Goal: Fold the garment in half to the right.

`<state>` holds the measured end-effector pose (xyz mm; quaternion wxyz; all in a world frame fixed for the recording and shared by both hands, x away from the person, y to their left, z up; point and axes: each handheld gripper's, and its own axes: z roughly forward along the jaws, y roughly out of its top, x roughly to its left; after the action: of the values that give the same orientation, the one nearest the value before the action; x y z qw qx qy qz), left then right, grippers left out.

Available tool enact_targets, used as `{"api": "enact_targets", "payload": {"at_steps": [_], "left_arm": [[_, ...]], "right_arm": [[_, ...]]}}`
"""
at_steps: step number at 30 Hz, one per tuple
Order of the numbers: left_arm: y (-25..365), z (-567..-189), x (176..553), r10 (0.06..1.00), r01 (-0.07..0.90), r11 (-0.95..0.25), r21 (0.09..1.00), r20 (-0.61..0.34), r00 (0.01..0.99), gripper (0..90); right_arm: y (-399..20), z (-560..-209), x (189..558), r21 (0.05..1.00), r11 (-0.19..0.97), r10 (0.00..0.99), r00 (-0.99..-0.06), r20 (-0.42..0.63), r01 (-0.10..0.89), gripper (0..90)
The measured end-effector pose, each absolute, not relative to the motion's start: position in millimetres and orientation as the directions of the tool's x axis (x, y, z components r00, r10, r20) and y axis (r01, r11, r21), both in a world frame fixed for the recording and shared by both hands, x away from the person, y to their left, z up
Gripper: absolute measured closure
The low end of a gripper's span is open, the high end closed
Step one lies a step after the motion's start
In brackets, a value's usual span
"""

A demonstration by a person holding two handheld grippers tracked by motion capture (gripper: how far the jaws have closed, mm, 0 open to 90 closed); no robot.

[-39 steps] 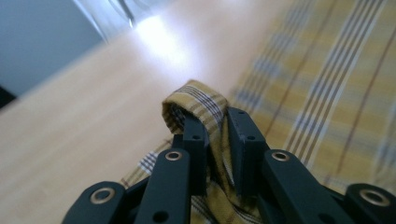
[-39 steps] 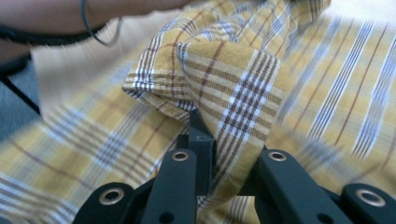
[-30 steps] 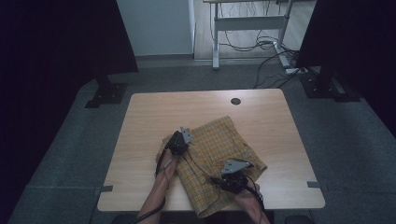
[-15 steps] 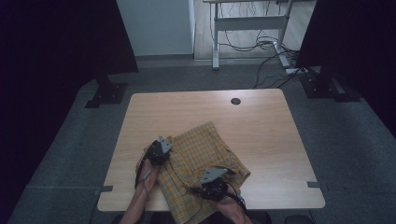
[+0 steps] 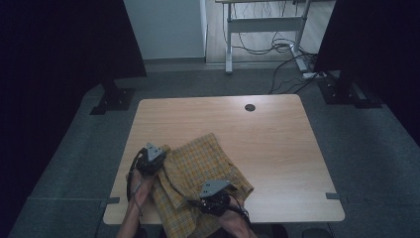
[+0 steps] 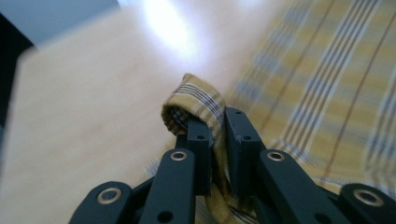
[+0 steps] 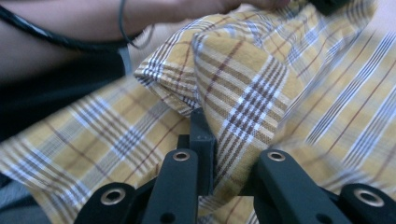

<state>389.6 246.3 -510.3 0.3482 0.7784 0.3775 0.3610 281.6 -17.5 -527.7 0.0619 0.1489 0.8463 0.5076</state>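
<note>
Left tongs were clamped on a folded corner of the yellow plaid cloth; in the left gripper view the pads had a doubled edge of the cloth pinched tight between them, jaws nearly closed, having just closed a touch further on the fabric. Compared with a second ago, that hand had slid toward the tabletop's near-left side, dragging its corner along. Cloth itself had come with it: before, it lay nearer the middle-front of the tabletop; now it sat at the front edge, with its near part hanging over the edge toward the person (so a pull toward the body, not a fold yet). Right tongs also shifted back and left, near the front edge, and were gripped on another bunched edge; the right gripper view showed the cloth humped up over the jaws, wedged between them, jaws close together. Judgement: both corners were secured and the cloth was being repositioned or lifted for spreading or folding; the grip looked sound on both sides.

Cloth look: yellow-mustard check with white, grey-blue and thin maroon lines, woven, soft, rumpled, with a fold ridge running between the two hands, partly doubled over at the left.
</note>
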Motion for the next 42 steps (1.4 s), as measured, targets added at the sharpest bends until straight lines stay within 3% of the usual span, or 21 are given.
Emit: {"api": "enact_targets", "payload": {"at_steps": [3, 6, 8, 13, 20, 26, 30, 42], "left_arm": [[240, -474, 385, 0.835, 0.273, -0.467, 0.841, 0.318, 0.448, 81.9], [223, -436, 382, 0.787, 0.214, -0.561, 0.8, 0.435, 0.437, 81.9], [214, -419, 382, 0.776, 0.186, -0.577, 0.795, 0.463, 0.429, 81.9], [188, -395, 397, 0.787, 0.131, -0.512, 0.849, 0.403, 0.467, 81.8], [146, -445, 443, 0.805, 0.124, -0.373, 0.92, 0.254, 0.536, 80.0], [110, -499, 470, 0.768, 0.177, -0.478, 0.86, 0.312, 0.56, 80.2], [97, -522, 481, 0.764, 0.244, -0.505, 0.828, 0.298, 0.571, 80.3], [102, -548, 483, 0.749, 0.362, -0.567, 0.74, 0.28, 0.6, 78.7]], "right_arm": [[-27, -503, 278, 0.91, 0.38, 0.314, -0.949, 0.038, 0.162, 82.0], [-37, -480, 274, 0.928, 0.352, 0.318, -0.948, 0.004, 0.122, 82.0], [-44, -466, 273, 0.931, 0.352, 0.327, -0.945, -0.028, 0.094, 81.9], [-74, -446, 279, 0.943, 0.32, 0.365, -0.93, -0.032, 0.093, 81.8], [-121, -474, 302, 0.938, 0.286, 0.463, -0.885, 0.042, 0.194, 81.7], [-146, -524, 323, 0.897, 0.321, 0.525, -0.846, 0.097, 0.302, 81.7], [-152, -545, 329, 0.871, 0.359, 0.539, -0.837, 0.1, 0.336, 81.7], [-141, -566, 332, 0.833, 0.377, 0.512, -0.841, 0.175, 0.404, 81.4]]}}
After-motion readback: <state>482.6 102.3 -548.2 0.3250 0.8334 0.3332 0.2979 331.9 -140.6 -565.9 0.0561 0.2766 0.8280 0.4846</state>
